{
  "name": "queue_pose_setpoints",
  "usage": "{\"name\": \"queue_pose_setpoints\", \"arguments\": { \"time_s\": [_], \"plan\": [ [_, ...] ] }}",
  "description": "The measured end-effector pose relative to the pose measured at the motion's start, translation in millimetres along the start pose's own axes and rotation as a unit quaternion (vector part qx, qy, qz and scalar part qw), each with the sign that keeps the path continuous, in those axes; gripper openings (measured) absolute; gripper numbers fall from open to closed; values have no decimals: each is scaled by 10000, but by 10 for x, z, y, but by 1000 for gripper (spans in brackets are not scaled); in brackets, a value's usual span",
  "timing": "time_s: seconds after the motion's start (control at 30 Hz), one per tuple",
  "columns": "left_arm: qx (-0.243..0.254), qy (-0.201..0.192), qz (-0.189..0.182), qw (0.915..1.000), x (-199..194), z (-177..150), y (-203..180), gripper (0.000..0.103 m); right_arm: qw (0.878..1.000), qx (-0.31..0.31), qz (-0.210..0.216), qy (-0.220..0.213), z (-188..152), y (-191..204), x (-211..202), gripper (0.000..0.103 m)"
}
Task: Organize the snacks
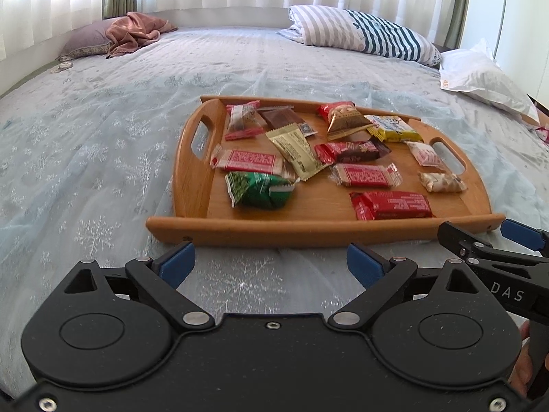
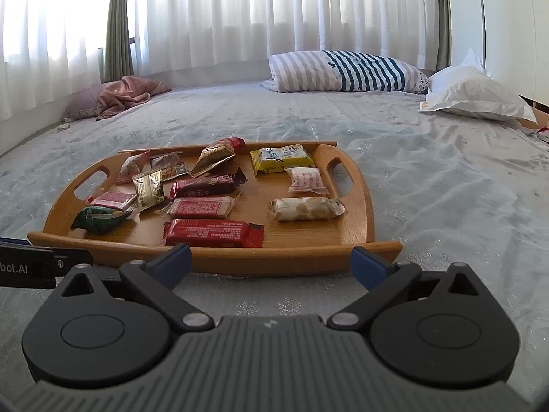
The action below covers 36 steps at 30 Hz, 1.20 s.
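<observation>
Wooden tray [image 1: 322, 230] of snacks [image 2: 212, 233] sits before us; our left gripper [image 1: 271, 262] and right gripper [image 2: 269, 262] gape wide, holding nothing.

Left gripper [image 1: 271, 262] and right gripper [image 2: 269, 262] side by side, fingers spread wide, holding nothing

Wooden handled tray [image 1: 308, 231] lies on the snowflake-patterned bedspread [image 1: 103, 158], wrapped snacks [image 2: 212, 232] scattered inside. Striped pillow [image 2: 343, 70] and white pillow [image 2: 473, 98] lie behind-right; crumpled pink blanket [image 1: 135, 32] behind-left.
</observation>
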<state>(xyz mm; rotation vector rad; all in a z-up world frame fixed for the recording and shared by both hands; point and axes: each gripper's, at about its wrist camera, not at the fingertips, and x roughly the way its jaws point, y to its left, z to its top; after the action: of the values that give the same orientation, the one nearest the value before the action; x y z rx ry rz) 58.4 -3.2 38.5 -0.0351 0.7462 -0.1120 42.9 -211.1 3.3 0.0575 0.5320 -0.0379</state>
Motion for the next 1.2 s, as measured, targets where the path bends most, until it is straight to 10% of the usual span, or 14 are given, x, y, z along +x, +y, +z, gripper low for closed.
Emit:
{"name": "queue_pose_setpoints", "arguments": {
  "time_s": [1.2],
  "plan": [
    [201,123,164,9996,234,-233,-141,103,9978,-435,302,408,-275,-173,96,103]
  ]
}}
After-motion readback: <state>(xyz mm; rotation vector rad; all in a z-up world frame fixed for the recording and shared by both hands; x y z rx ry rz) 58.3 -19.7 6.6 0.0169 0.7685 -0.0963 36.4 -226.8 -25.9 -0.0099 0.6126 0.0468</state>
